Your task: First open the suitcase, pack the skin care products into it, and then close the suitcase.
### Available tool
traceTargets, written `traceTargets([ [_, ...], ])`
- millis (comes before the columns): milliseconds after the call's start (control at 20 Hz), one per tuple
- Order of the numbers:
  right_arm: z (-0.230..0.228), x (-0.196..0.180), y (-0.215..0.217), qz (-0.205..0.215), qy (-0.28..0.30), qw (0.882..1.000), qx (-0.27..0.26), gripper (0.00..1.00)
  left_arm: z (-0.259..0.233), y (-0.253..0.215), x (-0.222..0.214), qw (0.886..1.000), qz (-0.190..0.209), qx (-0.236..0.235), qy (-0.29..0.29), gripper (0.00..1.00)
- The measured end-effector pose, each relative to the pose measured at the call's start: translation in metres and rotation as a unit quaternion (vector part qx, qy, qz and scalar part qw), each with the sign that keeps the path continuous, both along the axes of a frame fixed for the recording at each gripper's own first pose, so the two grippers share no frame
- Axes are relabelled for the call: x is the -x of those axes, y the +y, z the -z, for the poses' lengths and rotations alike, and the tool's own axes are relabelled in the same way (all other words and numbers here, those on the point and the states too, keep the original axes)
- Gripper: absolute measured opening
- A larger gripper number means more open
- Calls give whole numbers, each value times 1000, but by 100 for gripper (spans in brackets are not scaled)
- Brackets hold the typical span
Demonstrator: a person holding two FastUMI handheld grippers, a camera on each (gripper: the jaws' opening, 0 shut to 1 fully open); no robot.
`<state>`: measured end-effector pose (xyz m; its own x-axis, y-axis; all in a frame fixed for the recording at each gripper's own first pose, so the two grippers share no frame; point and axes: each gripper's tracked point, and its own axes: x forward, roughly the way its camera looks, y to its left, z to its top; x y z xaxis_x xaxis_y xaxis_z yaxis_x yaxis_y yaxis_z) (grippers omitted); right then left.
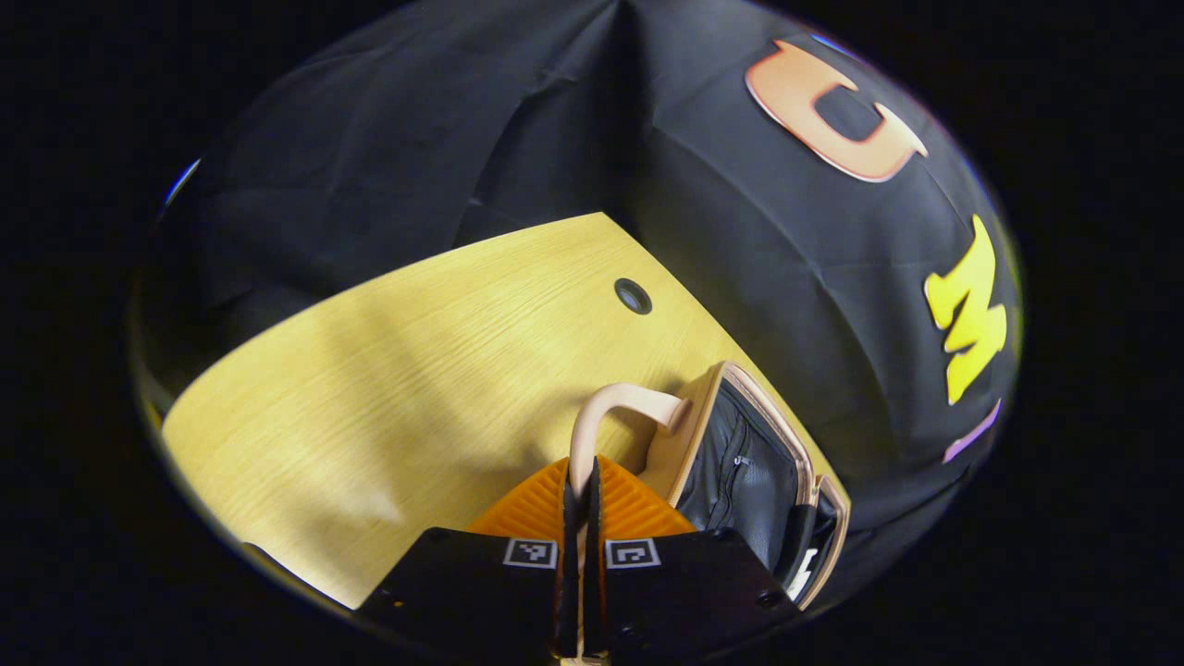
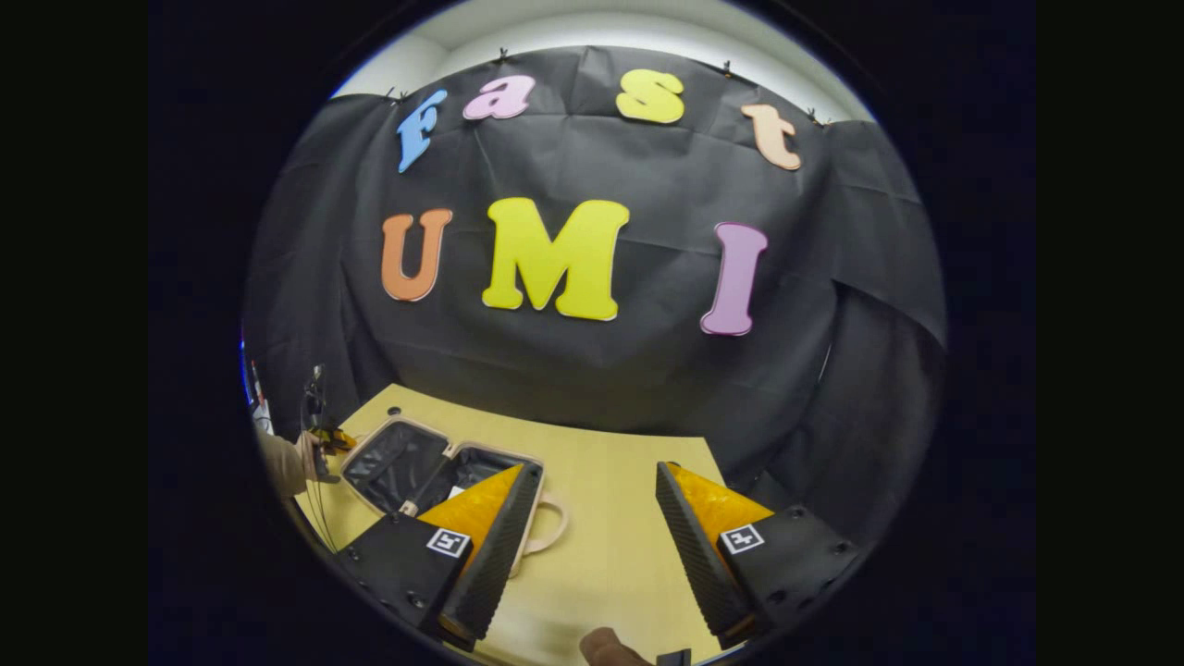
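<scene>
Left gripper view: pale yellow wood-grain table (image 1: 388, 388) with a small dark round grommet hole (image 1: 633, 296) near its far edge, black cloth wall behind. The left gripper (image 1: 581, 481) sits at the bottom centre, fingers nearly together and pinching the curved beige handle (image 1: 610, 407) of the small beige hard-shell suitcase (image 1: 712, 416) – the handle strap runs down between the two fingers. To the right of the handle the suitcase stands open, black fabric lining (image 1: 740, 472) with a zip visible, right at the table's edge. Right gripper view: at far left a person's hand (image 2: 301, 458) holds the left gripper beside the suitcase. The suitcase lies opened flat on the left part of the table, both halves showing black lining, a second beige handle loop (image 2: 550, 527) on its near side, partly hidden behind the right gripper's left finger. The right gripper (image 2: 592, 546) hangs over bare table right of the suitcase – fingers spread wide, nothing between them. A fingertip (image 2: 606, 646) of the holding hand pokes in at the bottom edge. Can't tell where the skin care products are.
</scene>
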<state>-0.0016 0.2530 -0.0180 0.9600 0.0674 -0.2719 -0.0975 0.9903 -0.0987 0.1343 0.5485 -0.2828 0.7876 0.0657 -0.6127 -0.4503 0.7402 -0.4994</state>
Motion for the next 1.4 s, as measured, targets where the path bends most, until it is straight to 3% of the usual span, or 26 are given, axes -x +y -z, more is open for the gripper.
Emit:
traceTargets([
  [350,-5,0,-34,-9,-26,999,-23,79,-120,-26,-3,994,12,-89,-62,3],
  [600,-10,-5,-62,-12,-49,998,-29,77,-208,-89,-2,982,42,-136,-120,3],
  [750,-22,-4,-77,-15,-69,997,-34,79,-241,-134,0,971,60,-188,-137,3],
  [1050,-39,3,-108,-34,-111,993,-11,80,-275,-245,-3,961,94,-198,-167,3],
  [1200,-42,9,-113,-59,-130,990,3,79,-271,-302,-4,949,137,-233,-162,3],
  [1400,-34,9,-128,-71,-116,991,0,79,-251,-384,-11,941,199,-232,-147,3],
])
